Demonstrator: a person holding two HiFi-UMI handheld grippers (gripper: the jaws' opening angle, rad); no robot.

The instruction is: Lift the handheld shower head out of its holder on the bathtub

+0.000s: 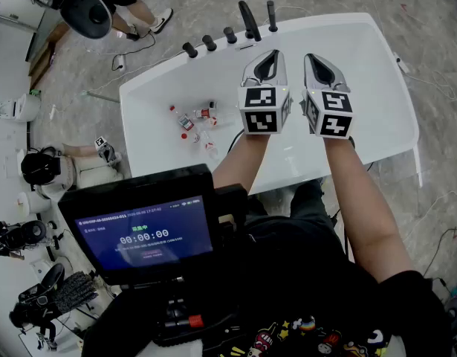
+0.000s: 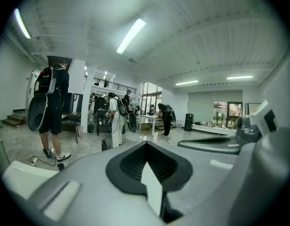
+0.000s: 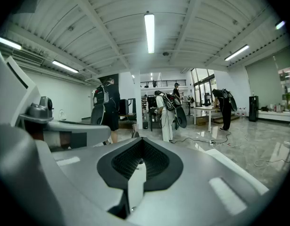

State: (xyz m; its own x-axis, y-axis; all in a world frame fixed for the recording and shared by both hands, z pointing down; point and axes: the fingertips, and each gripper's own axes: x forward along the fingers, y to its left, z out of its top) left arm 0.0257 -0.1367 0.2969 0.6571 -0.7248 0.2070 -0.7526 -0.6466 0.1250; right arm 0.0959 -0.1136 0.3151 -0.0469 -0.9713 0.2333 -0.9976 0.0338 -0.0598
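In the head view a white bathtub (image 1: 377,58) lies below me. A row of black fittings stands on its far rim, among them the slanted black handheld shower head (image 1: 249,21) in its holder. My left gripper (image 1: 267,65) and right gripper (image 1: 322,71) hover side by side over the tub, short of that rim, touching nothing. Both are shut with nothing between the jaws. The left gripper (image 2: 147,166) and right gripper (image 3: 139,166) views look out level across the room; neither shows the shower head.
Several small bottles (image 1: 195,121) lie on the tub floor at left. Black round knobs (image 1: 209,42) sit left of the shower head. A monitor (image 1: 143,236) is mounted at my chest. People (image 2: 50,107) stand in the hall beyond; cables trail on the floor.
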